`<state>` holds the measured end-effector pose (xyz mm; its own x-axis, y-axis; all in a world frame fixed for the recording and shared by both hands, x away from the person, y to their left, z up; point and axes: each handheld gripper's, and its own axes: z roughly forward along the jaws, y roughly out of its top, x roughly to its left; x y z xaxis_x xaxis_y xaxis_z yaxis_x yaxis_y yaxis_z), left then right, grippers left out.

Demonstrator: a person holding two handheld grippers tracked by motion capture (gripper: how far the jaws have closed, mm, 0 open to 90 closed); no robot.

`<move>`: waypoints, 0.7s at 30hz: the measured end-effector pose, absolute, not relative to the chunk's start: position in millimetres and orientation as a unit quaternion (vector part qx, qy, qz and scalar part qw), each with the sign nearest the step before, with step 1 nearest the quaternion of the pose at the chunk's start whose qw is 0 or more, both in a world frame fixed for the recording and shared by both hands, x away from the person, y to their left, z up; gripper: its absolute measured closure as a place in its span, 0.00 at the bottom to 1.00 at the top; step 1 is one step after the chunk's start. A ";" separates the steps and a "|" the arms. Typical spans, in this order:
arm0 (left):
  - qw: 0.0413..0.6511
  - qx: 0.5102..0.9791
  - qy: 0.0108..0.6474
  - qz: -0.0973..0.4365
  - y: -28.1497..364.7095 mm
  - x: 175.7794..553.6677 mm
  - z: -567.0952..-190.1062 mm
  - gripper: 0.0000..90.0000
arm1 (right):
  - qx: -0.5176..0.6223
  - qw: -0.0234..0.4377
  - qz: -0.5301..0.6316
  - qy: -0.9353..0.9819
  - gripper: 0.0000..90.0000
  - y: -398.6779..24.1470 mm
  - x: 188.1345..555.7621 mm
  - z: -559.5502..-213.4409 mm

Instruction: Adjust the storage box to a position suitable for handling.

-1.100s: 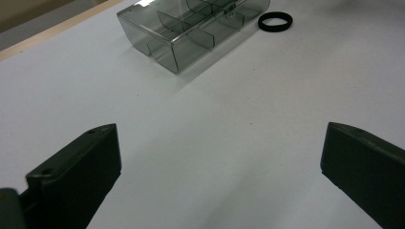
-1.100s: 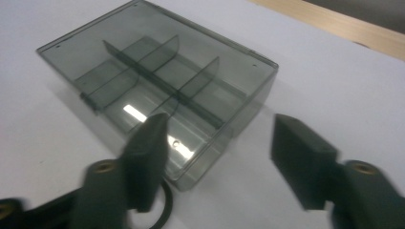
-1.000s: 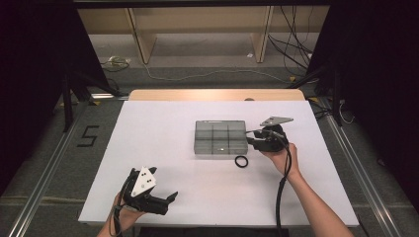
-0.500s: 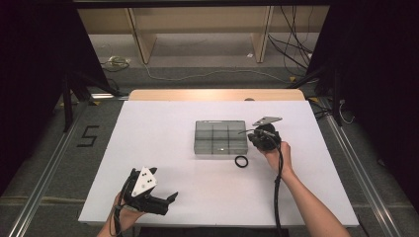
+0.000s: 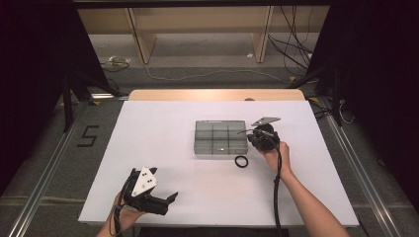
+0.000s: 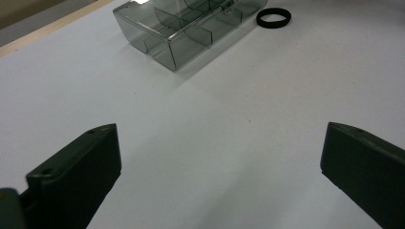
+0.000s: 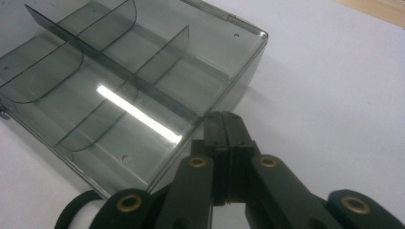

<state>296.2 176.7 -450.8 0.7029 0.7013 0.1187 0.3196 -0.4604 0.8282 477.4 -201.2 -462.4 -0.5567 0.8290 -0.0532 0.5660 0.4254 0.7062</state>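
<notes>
High view: the right claw is pinched together with nothing in it, at the box's right wall. It could push the box and make it slide. The ring lies on the table just beside the box. The left claw rests wide apart, far off.

The box sits on the desk. The ring lies just before its right front corner. The right claw is at the box's right side; the left claw is well before the box, to its left.
</notes>
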 end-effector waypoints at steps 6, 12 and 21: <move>0.417 0.824 0.310 0.227 176.2 296.4 -451.2 0.00 | 0.425 0.207 0.326 0.819 1.00 -200.2 477.0 -462.3; 0.415 0.825 0.309 0.227 175.7 296.6 -451.5 0.00 | 0.425 0.212 0.331 0.815 1.00 -198.6 475.7 -460.7; 0.415 0.825 0.309 0.226 175.4 296.7 -451.8 0.00 | 0.430 0.205 0.331 0.814 1.00 -200.0 476.1 -462.0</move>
<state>296.7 175.4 -451.8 0.7063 0.6981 0.1173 0.3225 -0.4648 0.8246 476.1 -200.0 -462.0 -0.5451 0.8369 -0.0495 0.5652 0.4104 0.7156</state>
